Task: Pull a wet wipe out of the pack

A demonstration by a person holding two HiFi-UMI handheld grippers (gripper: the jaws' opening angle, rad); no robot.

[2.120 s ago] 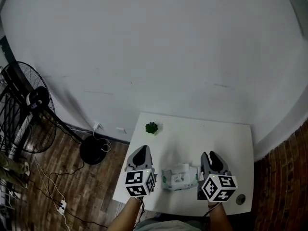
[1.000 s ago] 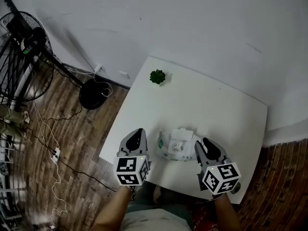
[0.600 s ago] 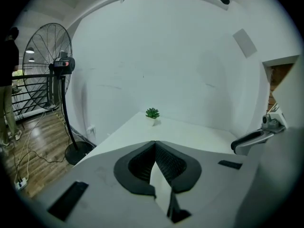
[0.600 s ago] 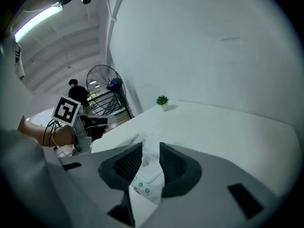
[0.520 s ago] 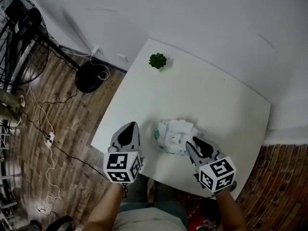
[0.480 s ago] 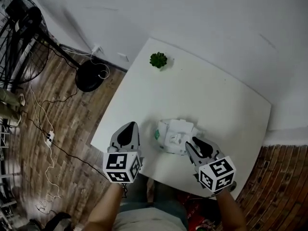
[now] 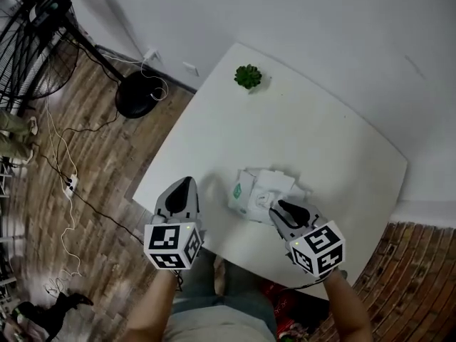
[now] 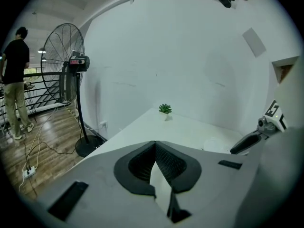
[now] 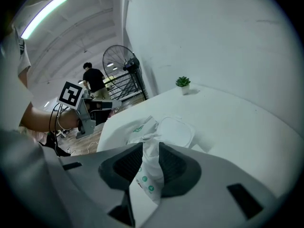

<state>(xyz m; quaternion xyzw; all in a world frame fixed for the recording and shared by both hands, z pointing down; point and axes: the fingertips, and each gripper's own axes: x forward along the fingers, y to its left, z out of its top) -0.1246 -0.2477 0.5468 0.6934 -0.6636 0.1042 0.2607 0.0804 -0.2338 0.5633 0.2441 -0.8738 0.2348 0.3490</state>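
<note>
Creeping inward over the last half second, the right gripper point(image 7: 283, 211) has settled on the near right corner of the pack point(image 7: 248, 191), while the left gripper point(image 7: 183, 189) has stayed off to the side. Far left of the pack, a fan point(image 7: 28, 48) stands on the floor, no hindrance. Just left of the pack and apart from it hangs the left gripper, jaws pressed together on nothing. The pack lies on the white table point(image 7: 320, 141) with its lid point(image 9: 175, 131) flipped open; beyond it a small plant point(image 7: 248, 76) stands well clear. The right jaws pinch crumpled white film with green print; whether a wipe is caught too I cannot tell. Everything here looks light, soft and slippery, so I judge the pack needs pinning, and a wipe is best taken at the opening under the lid.
</note>
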